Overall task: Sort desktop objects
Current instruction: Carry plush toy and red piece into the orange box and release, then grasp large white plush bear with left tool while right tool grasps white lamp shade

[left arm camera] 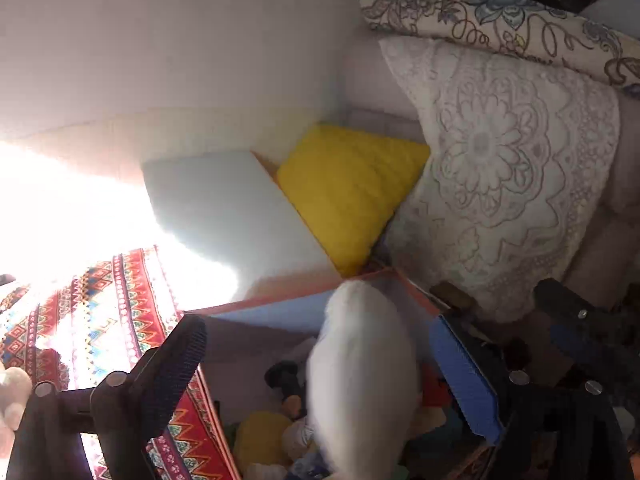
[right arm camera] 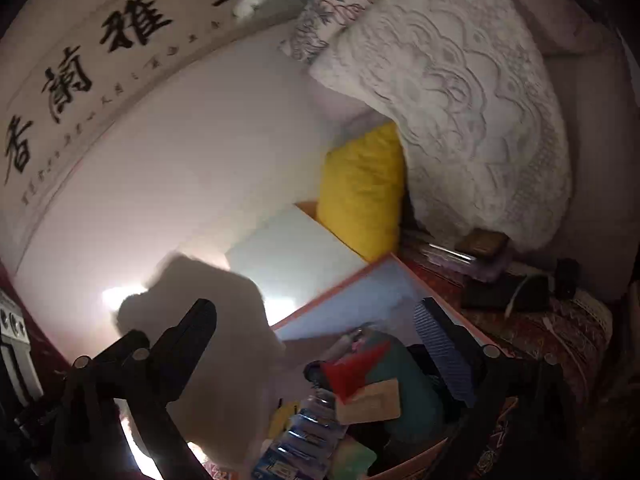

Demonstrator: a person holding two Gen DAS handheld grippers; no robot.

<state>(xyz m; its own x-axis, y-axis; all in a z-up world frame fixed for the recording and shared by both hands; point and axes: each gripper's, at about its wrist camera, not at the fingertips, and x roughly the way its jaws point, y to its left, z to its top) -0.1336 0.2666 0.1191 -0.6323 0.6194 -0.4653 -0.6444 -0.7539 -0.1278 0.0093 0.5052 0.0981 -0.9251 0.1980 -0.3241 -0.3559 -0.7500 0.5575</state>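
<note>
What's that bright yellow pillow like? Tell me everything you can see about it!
The yellow pillow is plain, bright and square, with soft, slightly bumpy fabric. It stands tilted on one corner, behind the open box of sorted things. It looks like it leans on the white lace cushion on one side, and a pale flat white board sits close along its other side. Nothing grips it. From the right wrist view its lower edge is hidden.

Left gripper [left arm camera: 320, 364] jaws spread wide, right gripper [right arm camera: 320, 348] likewise
</note>
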